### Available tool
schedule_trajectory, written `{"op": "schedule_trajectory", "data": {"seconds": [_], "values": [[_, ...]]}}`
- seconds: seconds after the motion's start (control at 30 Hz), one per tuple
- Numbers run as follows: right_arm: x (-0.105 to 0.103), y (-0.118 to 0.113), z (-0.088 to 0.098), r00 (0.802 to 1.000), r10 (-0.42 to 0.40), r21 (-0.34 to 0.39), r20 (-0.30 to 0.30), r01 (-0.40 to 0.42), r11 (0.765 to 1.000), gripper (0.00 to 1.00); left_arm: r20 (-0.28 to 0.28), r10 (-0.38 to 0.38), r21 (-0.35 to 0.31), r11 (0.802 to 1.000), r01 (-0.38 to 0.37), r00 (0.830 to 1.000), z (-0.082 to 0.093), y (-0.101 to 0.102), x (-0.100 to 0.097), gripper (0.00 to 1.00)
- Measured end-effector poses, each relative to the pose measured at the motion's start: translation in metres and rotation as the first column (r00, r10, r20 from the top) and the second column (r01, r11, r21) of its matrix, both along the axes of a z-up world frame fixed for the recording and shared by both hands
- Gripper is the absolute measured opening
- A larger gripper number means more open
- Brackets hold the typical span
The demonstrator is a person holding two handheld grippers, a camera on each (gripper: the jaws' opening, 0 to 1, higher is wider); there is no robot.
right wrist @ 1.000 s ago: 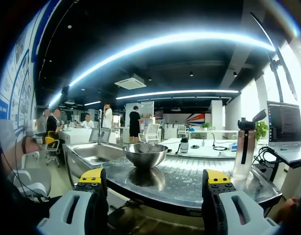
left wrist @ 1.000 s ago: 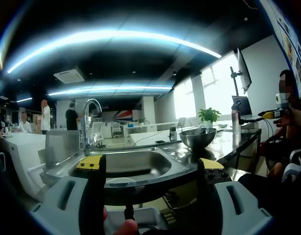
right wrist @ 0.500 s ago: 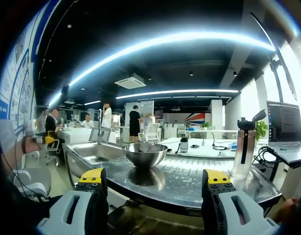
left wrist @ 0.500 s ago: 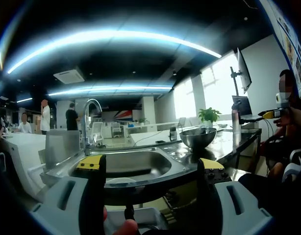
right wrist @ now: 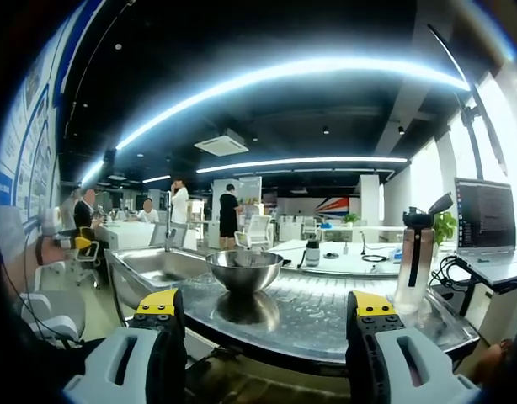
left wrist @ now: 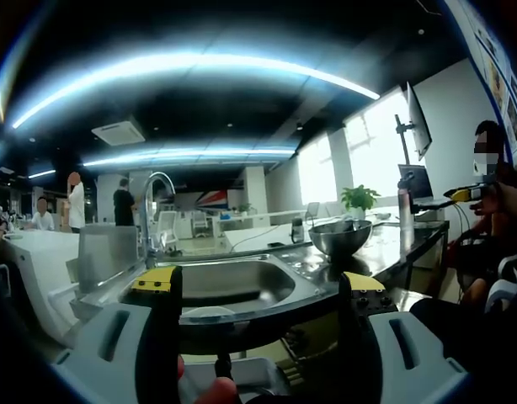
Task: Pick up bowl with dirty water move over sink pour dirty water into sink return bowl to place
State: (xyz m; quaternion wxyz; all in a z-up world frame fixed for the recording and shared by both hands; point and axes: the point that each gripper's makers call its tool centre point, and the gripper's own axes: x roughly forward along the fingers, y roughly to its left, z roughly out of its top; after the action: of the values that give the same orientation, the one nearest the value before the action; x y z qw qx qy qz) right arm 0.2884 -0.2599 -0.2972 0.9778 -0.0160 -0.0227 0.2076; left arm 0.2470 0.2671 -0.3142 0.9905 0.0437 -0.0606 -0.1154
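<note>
Nothing of the task is done yet, as far as I can judge. The steel bowl (right wrist: 246, 268) sits on the wet metal desk (right wrist: 326, 311), just beside the sink (left wrist: 233, 282) with its tall faucet (left wrist: 153, 210). My right hand-held gripper (right wrist: 267, 337) faces the bowl from short of the desk edge, jaws spread and holding nothing. My left hand-held gripper (left wrist: 258, 324) points at the sink, jaws likewise spread and empty. Grasping, carrying, pouring and returning all remain. A water bottle (right wrist: 413, 261) stands to the bowl's right.
</note>
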Motion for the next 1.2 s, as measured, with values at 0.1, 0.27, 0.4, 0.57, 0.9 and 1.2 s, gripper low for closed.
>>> {"op": "schedule_trajectory", "data": {"seconds": [0.1,0.27,0.4,0.57,0.9,1.2], "values": [[0.000,0.001,0.000,1.000,0.004,-0.004,-0.002,-0.004,1.000,0.72,0.004,0.000,0.004,1.000,0.000,1.000,0.002,0.000,-0.001,0.76],[0.001,0.003,-0.001,1.000,0.005,-0.005,-0.008,-0.005,1.000,0.72,0.003,0.000,0.004,1.000,0.000,1.000,0.002,-0.001,-0.001,0.76],[0.002,0.004,0.000,1.000,0.002,-0.029,-0.006,-0.002,1.000,0.72,0.012,-0.004,0.003,1.000,0.004,1.000,0.005,-0.002,-0.002,0.76],[0.004,0.006,0.004,1.000,0.003,-0.042,0.007,-0.003,0.999,0.72,0.016,-0.001,0.010,1.000,0.001,1.000,0.007,-0.002,-0.003,0.76],[0.028,0.016,-0.011,0.998,0.051,-0.085,-0.025,-0.053,0.995,0.70,0.005,-0.050,0.008,0.999,0.050,0.999,0.021,-0.011,0.010,0.76],[0.047,0.047,0.005,0.992,0.130,-0.073,0.001,-0.129,0.989,0.67,0.008,-0.073,-0.022,0.997,0.074,0.997,0.032,-0.022,0.041,0.78]]}}
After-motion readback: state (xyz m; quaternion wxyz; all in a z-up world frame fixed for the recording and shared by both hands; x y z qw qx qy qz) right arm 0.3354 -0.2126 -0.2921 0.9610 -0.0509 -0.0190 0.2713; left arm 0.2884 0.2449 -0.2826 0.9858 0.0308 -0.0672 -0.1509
